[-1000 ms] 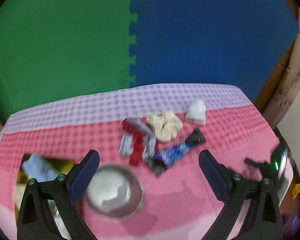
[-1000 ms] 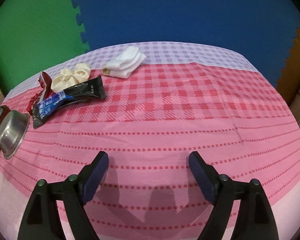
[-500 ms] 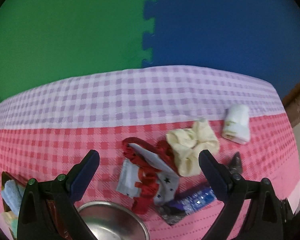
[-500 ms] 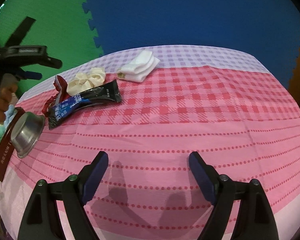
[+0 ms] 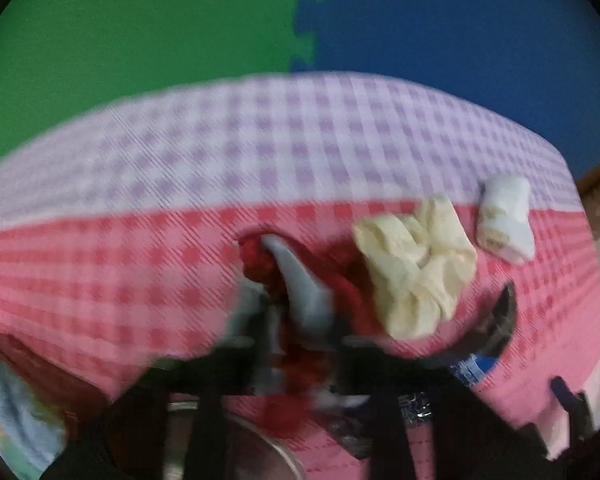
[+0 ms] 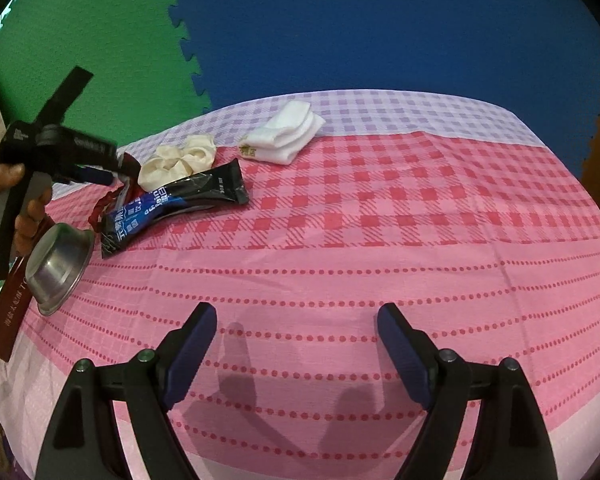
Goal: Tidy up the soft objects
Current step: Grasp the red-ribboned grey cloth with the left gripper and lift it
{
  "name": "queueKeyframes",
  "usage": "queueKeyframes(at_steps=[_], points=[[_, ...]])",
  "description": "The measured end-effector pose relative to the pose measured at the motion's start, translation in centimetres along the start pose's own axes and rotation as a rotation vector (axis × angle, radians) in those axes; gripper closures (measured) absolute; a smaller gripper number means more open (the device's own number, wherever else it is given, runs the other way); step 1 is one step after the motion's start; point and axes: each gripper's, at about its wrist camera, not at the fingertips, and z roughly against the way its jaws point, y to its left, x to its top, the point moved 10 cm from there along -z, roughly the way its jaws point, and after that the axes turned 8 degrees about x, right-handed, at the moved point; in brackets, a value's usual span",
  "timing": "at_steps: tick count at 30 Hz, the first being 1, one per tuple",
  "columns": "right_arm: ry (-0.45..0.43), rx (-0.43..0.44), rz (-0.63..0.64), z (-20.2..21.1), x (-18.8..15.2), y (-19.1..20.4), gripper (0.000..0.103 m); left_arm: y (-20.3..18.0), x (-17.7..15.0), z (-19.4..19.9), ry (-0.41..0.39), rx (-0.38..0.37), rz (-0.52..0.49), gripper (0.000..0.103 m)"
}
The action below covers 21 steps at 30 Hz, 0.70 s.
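Two claws are mine. On the pink-and-purple checked tablecloth (image 6: 380, 216), my right claw (image 6: 296, 344) hovers low at the near edge, fingers spread wide with nothing between them. My left claw (image 5: 296, 344), blurred, has its fingers drawn close around the red-and-grey cloth (image 5: 296, 280) at far left. Just right lie the cream scrunchie (image 5: 416, 268) and white folded socks (image 5: 504, 216); a steel bowl (image 6: 60, 268) sits nearer.

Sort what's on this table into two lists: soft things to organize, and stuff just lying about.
For the job:
red and grey sock, in the left gripper
cream scrunchie
folded white socks

Lying about:
steel bowl
blue and black snack packet
dark red box
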Motion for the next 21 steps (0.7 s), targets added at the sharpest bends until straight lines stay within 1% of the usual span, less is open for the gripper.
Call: queueKeyframes(at_steps=[1, 3, 6, 9, 11, 16, 19, 21], points=[[0.001, 0.001, 0.0, 0.0, 0.0, 0.0, 0.018, 0.1, 0.1, 0.1, -0.018, -0.007, 0.015, 0.096], [0.002, 0.002, 0.001, -0.1, 0.0, 0.0, 0.018, -0.1, 0.1, 0.5, -0.036, -0.019, 0.015, 0.098], [0.001, 0.007, -0.002, 0.0, 0.1, 0.0, 0.018, 0.5, 0.1, 2.7, -0.09, -0.027, 0.046, 0.098], [0.002, 0.009, -0.002, -0.1, 0.1, 0.0, 0.018, 1.3, -0.2, 6.2, -0.167, -0.038, 0.073, 0.098], [0.002, 0.008, -0.002, 0.0, 0.1, 0.0, 0.018, 1.7, -0.7, 8.8, -0.212, -0.06, 0.093, 0.099], [0.003, 0.008, -0.002, 0.0, 0.0, 0.0, 0.018, 4.4, -3.1, 15.4, -0.307, -0.099, 0.169, 0.099], [0.003, 0.009, -0.001, 0.0, 0.1, -0.1, 0.018, 7.1, -5.1, 19.2, -0.353, -0.092, 0.202, 0.099], [0.004, 0.008, -0.001, 0.0, 0.0, -0.1, 0.018, 9.0, -6.7, 21.2, -0.371, -0.069, 0.213, 0.099]])
